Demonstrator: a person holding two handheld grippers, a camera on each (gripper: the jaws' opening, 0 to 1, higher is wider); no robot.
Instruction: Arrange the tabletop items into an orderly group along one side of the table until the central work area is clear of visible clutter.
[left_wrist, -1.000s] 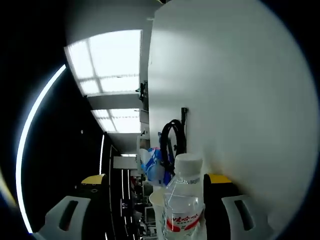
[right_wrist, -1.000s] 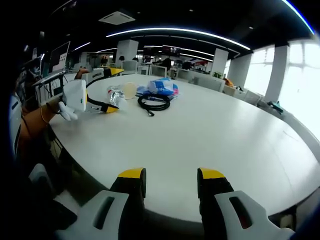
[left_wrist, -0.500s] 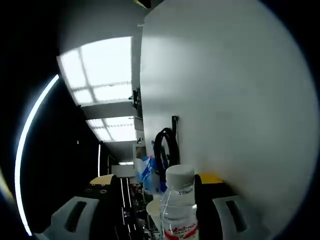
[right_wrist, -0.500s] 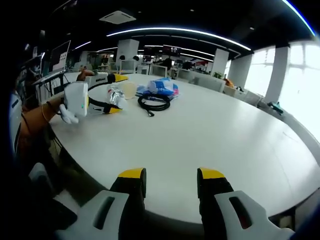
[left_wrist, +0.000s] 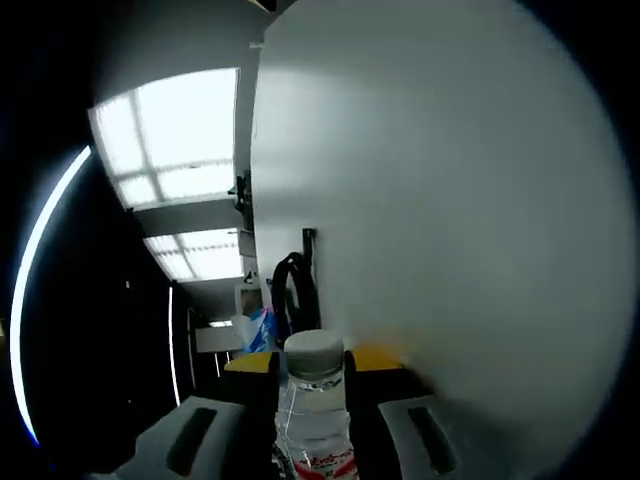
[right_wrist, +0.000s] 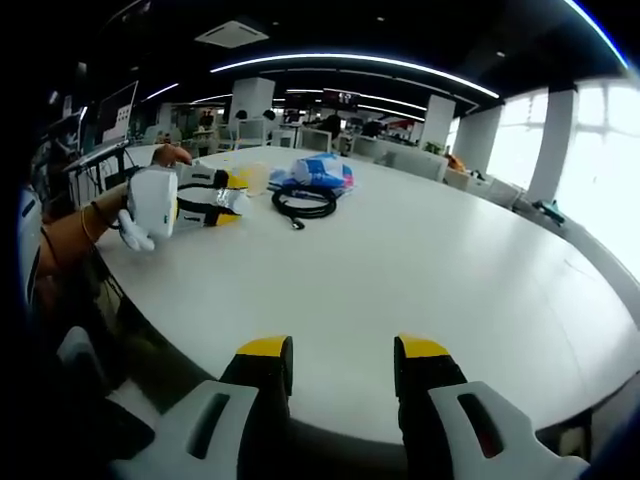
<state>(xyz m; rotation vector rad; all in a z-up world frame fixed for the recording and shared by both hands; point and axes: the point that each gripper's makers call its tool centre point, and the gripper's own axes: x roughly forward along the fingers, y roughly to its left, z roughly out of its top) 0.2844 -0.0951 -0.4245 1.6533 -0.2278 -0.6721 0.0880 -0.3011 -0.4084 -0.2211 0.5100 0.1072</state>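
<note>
Left gripper, at 10 o'clock in right gripper view: jaws closed around the water bottle, cap between the yellow tips. Contact not visible, so it could slip or tip when moved. Beyond at 11 o'clock: cup, black cable, blue packet clustered near the tabletop edge; a swing could snag the cable. Right gripper, 6 o'clock: jaws spread, empty.
</note>
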